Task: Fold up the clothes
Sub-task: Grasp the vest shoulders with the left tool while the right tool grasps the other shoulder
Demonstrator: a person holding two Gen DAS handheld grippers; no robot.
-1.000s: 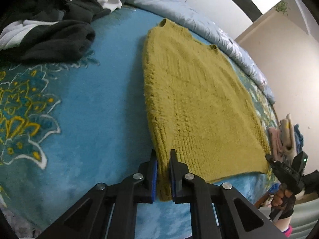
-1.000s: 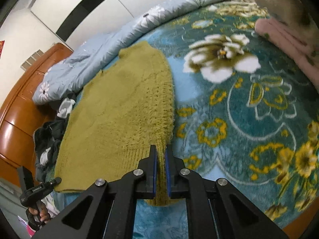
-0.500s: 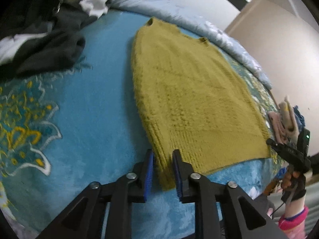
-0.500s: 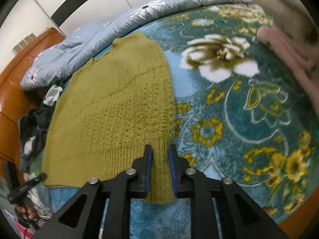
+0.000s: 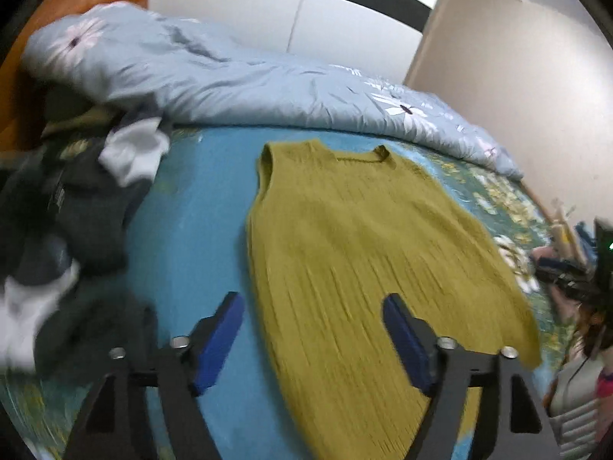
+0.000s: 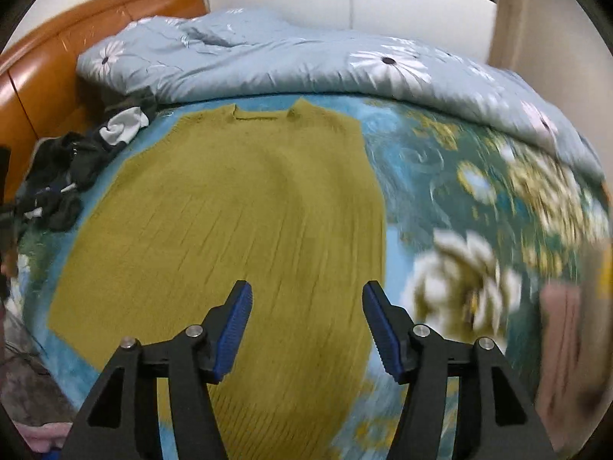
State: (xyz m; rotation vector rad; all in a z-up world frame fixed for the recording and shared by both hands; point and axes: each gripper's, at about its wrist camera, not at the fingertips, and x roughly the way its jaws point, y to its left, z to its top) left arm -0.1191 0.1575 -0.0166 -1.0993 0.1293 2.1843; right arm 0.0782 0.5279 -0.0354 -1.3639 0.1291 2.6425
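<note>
An olive-yellow knitted sleeveless sweater (image 5: 356, 253) lies flat on the blue flowered bedspread (image 5: 191, 207), neckline toward the far duvet. It also shows in the right wrist view (image 6: 237, 207). My left gripper (image 5: 312, 306) is open and empty, raised over the sweater's lower left part. My right gripper (image 6: 306, 295) is open and empty, raised over the sweater's lower right part. Both views are blurred by motion.
A pale blue flowered duvet (image 5: 237, 80) is bunched along the far side. A heap of dark and white clothes (image 5: 65, 211) lies left of the sweater. Pink folded cloth (image 6: 563, 337) lies at the right. An orange wooden headboard (image 6: 42, 69) stands at the left.
Both grippers have let go of the sweater's hem corners, opened wide and lifted. Both views now look up along the sweater toward the duvet.
</note>
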